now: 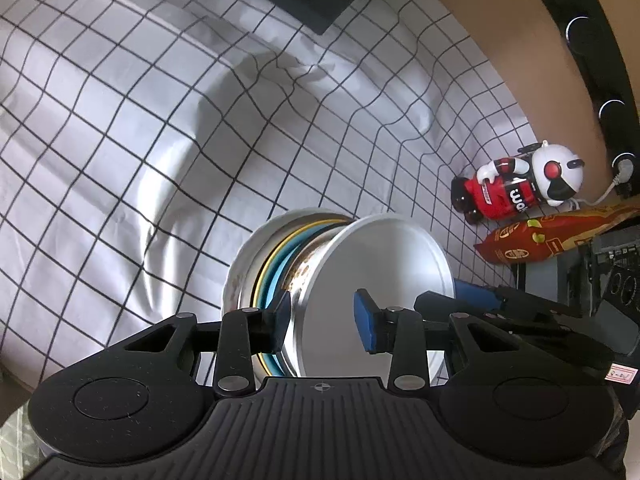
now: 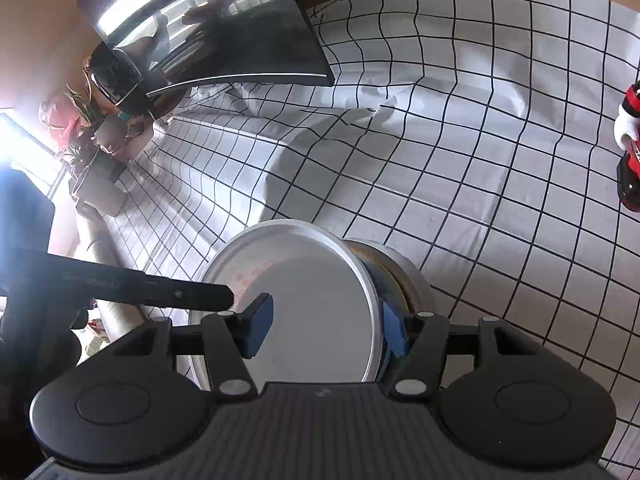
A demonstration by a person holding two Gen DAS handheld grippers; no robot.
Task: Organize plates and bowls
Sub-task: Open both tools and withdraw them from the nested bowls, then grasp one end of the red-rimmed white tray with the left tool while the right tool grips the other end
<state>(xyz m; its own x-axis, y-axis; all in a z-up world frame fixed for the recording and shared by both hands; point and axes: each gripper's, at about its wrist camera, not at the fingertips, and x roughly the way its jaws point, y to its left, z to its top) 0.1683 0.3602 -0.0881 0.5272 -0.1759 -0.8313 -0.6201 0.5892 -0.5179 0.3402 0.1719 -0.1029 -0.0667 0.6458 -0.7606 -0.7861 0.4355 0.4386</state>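
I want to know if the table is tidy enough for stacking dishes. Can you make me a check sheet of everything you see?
Surface: checked cloth, wrinkled, covers the table.
Job's things: white bowl tops one stack; a blue plate and a flowery plate lie beneath.
Clutter: toy robot and snack bag at the cloth's edge.
Grippers: left gripper and right gripper each straddle the white bowl's rim, jaws apart, not visibly squeezing.
Cables: white cable behind the toy robot.
Surroundings: dark screen, potted plants, bright window.
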